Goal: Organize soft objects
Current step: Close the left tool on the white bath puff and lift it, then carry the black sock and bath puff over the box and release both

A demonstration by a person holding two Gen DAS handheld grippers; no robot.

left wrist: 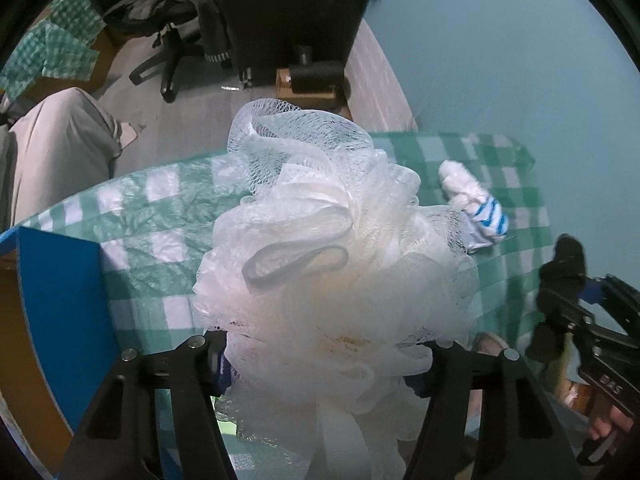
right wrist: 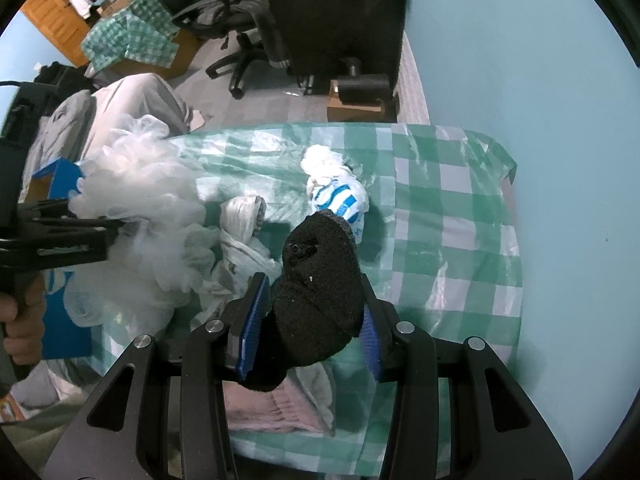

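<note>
My left gripper is shut on a white mesh bath pouf and holds it above the green checked tablecloth. In the right wrist view the pouf hangs at the left. My right gripper is shut on a rolled black sock, lifted off the table. The right gripper shows at the right of the left wrist view. A white and blue striped sock bundle lies mid-table; it also shows in the left wrist view. White cloths lie beside it.
A blue-sided cardboard box stands at the table's left; it shows in the right wrist view too. A pink and white folded cloth lies under my right gripper. Office chairs and a black cabinet stand beyond. A blue wall is on the right.
</note>
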